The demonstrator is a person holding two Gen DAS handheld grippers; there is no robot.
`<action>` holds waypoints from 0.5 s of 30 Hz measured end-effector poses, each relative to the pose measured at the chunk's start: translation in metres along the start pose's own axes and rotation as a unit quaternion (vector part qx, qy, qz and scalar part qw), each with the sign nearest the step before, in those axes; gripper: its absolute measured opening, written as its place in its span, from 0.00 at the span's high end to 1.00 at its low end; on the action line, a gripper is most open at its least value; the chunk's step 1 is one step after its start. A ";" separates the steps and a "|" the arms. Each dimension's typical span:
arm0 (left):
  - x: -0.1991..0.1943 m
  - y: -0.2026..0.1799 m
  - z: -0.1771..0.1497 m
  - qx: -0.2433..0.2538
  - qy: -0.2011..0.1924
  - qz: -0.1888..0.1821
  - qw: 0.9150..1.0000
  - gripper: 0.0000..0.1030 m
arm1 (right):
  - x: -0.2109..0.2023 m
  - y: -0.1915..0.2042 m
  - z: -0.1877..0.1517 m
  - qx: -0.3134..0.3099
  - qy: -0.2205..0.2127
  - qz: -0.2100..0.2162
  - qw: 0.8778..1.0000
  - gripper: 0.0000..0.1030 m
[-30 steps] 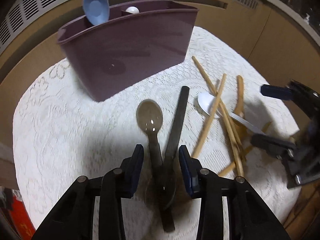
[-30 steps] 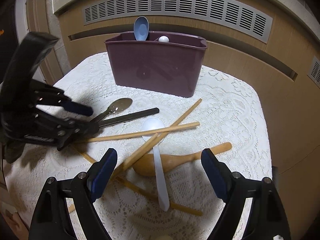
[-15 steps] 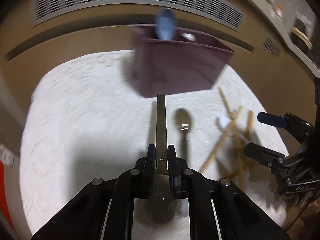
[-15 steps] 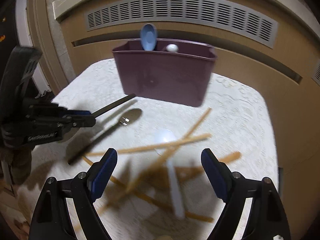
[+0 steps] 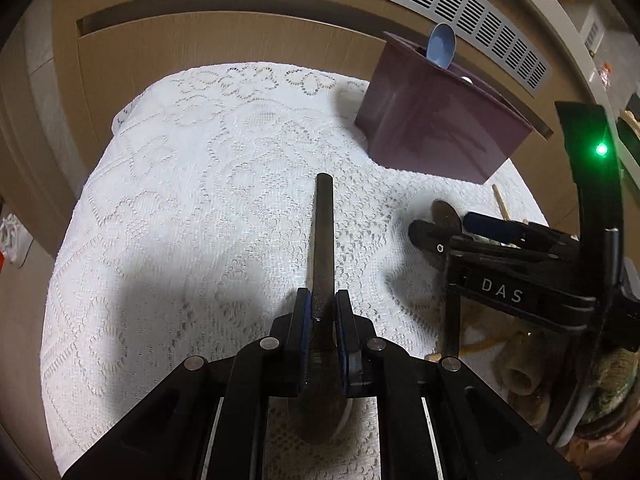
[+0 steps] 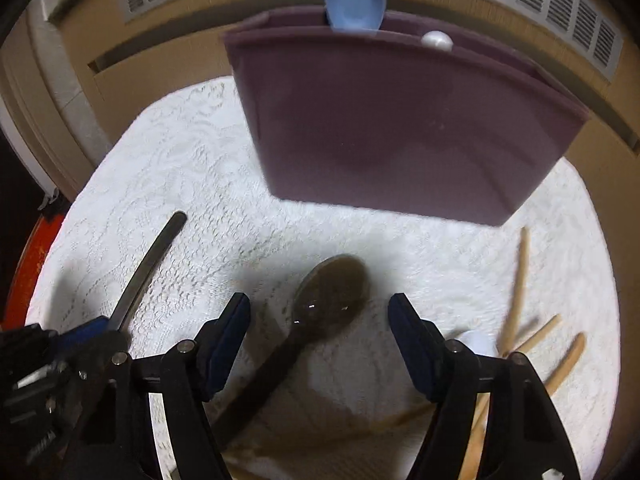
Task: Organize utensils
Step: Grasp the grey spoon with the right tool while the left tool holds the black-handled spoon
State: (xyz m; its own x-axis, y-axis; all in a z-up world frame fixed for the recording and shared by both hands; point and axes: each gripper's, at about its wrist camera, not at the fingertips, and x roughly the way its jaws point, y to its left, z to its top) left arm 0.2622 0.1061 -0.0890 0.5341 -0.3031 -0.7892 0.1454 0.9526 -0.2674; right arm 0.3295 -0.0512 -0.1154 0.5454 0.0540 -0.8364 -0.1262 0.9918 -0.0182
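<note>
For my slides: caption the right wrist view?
Right hand-held gripper closing around dark spoon before purple caddy.

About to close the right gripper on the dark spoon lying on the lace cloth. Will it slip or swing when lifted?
The dark spoon looks glossy, with highlights on its bowl, so it may be slippery. It looks rigid, unlikely to flex. The right gripper, jaws closing but not yet touching, straddles it near the bowl, so the long handle may swing down. The lace cloth might snag slightly.

The right gripper (image 6: 318, 344) is closing astride a dark spoon (image 6: 320, 308) on lace; purple caddy (image 6: 400, 128) beyond.
</note>
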 end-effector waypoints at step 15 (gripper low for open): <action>0.007 -0.004 0.009 -0.003 0.013 0.008 1.000 0.84 | -0.045 -0.027 -0.020 -0.046 -0.026 0.060 0.997 0.66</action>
State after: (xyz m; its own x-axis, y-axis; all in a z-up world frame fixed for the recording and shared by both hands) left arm 0.2728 0.1008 -0.0886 0.5142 -0.2882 -0.8078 0.1323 0.9572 -0.2573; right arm 0.2921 -0.0830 -0.0880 0.5634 0.1798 -0.8063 -0.2673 0.9632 0.0280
